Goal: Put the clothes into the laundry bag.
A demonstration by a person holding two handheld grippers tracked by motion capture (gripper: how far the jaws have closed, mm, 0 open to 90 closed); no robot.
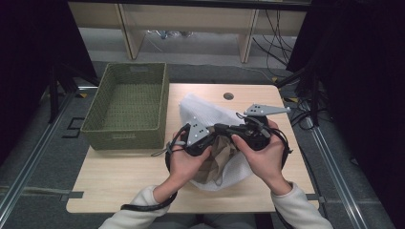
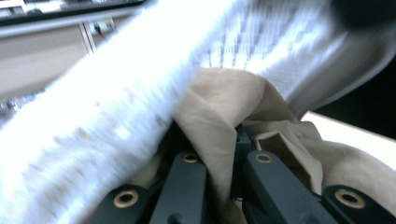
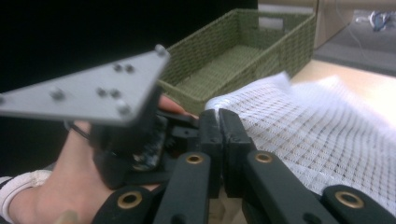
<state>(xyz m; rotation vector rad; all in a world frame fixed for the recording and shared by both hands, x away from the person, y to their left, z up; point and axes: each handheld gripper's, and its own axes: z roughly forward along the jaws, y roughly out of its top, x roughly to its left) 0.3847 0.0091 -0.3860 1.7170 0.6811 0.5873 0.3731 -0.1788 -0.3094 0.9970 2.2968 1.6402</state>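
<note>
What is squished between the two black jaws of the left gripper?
A fold of beige cloth, pinched by the left gripper beside the white mesh bag; the left gripper view shows it.

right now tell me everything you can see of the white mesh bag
The white mesh bag is a soft net pouch with an open diamond weave, crumpled and lying across the middle of the light wooden table, just right of the green woven basket. A beige cloth sits at its near, opened end. The left gripper is shut on a fold of that cloth, while the right gripper is shut on the bag's mesh edge.
</note>
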